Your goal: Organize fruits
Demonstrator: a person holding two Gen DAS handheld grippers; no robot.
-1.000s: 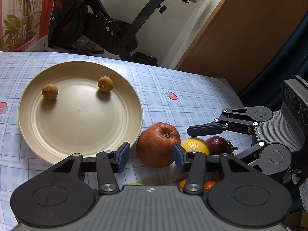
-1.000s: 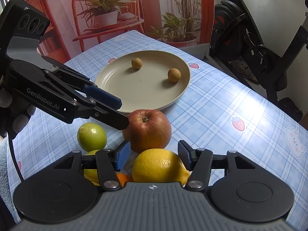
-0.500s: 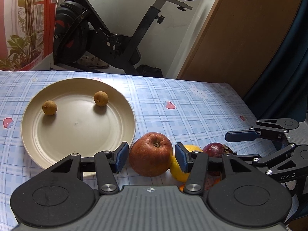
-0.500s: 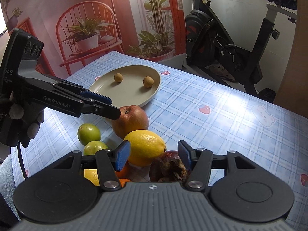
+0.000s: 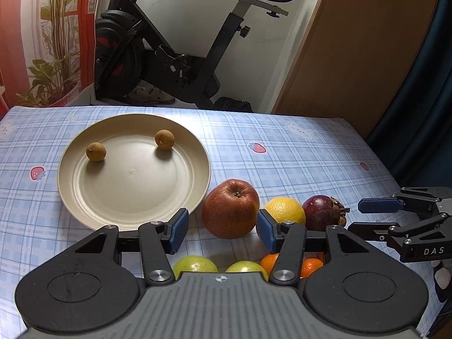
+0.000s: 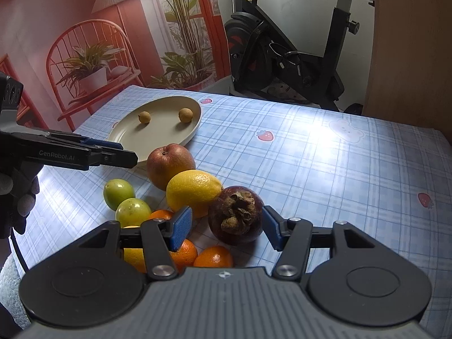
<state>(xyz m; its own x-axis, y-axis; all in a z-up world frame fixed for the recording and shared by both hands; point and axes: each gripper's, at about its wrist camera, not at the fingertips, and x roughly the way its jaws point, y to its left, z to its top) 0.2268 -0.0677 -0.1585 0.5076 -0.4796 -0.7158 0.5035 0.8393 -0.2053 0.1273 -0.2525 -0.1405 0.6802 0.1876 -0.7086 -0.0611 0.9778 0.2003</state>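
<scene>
My right gripper (image 6: 223,227) is partly open and holding nothing, and the mangosteen (image 6: 236,214) sits right between its pads, just ahead, untouched. That's the closest fruit, so this hand looks best placed for it. It's dark purple and round, with its dry brown cap facing me. My left gripper (image 5: 221,226) is also partly open and empty, with the red apple (image 5: 230,207) just beyond its pads. The plate (image 5: 84,197) lies far left on the tabletop (image 5: 282,155), holding two small brown fruits.
</scene>
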